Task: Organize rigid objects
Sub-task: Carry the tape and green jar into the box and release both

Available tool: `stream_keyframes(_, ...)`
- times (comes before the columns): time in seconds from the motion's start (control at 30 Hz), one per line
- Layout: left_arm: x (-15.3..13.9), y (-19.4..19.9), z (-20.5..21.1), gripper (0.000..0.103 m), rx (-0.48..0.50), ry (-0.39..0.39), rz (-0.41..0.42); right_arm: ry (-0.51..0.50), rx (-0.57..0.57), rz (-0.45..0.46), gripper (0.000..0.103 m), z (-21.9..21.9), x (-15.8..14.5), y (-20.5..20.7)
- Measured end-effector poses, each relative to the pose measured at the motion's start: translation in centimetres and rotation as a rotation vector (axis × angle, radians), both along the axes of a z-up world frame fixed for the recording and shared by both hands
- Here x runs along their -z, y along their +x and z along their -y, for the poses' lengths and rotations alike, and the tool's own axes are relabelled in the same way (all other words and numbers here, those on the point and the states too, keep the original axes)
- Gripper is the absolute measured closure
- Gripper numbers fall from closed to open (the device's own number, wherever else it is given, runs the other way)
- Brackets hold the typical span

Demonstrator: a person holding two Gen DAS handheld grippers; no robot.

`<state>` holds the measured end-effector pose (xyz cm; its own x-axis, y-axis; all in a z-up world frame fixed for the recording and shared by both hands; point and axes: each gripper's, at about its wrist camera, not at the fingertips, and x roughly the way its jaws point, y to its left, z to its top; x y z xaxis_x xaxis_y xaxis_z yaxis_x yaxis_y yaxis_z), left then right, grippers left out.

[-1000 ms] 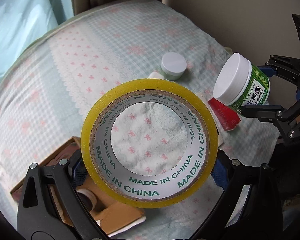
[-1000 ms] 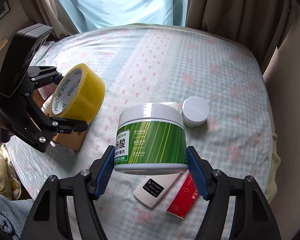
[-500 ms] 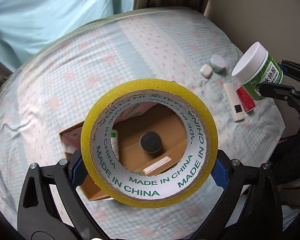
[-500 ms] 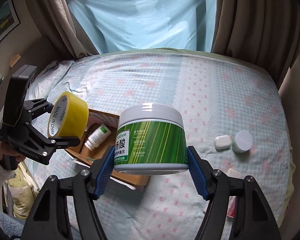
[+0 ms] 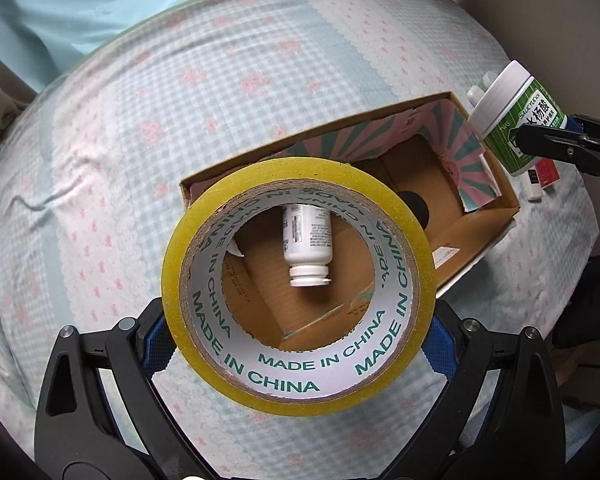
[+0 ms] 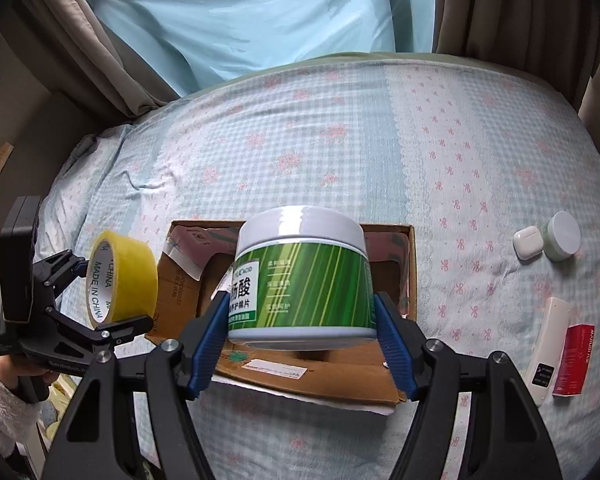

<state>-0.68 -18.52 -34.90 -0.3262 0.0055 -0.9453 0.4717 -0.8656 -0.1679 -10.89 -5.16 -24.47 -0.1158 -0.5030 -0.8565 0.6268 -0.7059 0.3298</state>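
The left gripper [image 5: 298, 344] has its jaws clamped on a yellow tape roll [image 5: 298, 280], held above the open cardboard box [image 6: 410, 264] on the bed [image 6: 340, 140]. A white bottle [image 5: 307, 240] lies inside. The right gripper [image 6: 302, 344] clamps a green jar [image 6: 302, 280] over the box. At three o'clock lie what looks like an earbud case [image 6: 527, 242], a small jar [image 6: 562, 242], a white remote [image 6: 548, 344] and a red box [image 6: 572, 360].

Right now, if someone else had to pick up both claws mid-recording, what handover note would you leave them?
Left claw: shut on the tape roll, held over the cardboard box.
Right claw: shut on the green jar, also above the box.
Done: a white bottle lies in the box.
Left: release tape and jar into the box, then probably collect the earbud case, small jar, white stick and red box from the bedspread.
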Motion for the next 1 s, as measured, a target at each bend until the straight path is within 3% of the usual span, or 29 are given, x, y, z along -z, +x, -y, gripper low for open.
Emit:
stream_keyframes(0.23, 5.7, -1.2, 0.0, 0.007, 0.02, 0.016, 0.048, 0.148, 0.03, 0.01, 0.037, 2.9, 6.5, -1.6)
stream_keyframes(0.37, 6.7, -2.0, -0.4, 0.007, 0.055, 0.0, 0.064, 0.207, 0.022, -0.003, 0.037, 4.0, 8.8, -2.0)
stream_keyframes(0.5, 7.5, -2.4, -0.3, 0.006, 0.039, 0.072, 0.102, 0.267, 0.008, -0.021, 0.037, 4.8, 9.9, -2.3)
stream_keyframes(0.57, 7.3, -2.1, -0.3, 0.0, 0.03, 0.112, 0.083, 0.26, 0.011, -0.048, 0.032, 4.8, 9.5, -2.3)
stream_keyframes(0.63, 6.4, -1.6, -0.6, 0.0, 0.016, 0.106, 0.061, 0.248, 0.013, -0.098, 0.0, 4.8, 8.5, -2.2)
stream_keyframes(0.7, 5.5, -1.1, -0.7, 0.0, 0.003, 0.078, 0.051, 0.244, -0.003, -0.127, 0.0, 4.8, 7.7, -1.8)
stream_keyframes(1.0, 3.6, 0.6, -1.3, 0.0, -0.05, 0.066, 0.049, 0.226, 0.005, -0.097, 0.0, 3.7, 6.4, -0.6)
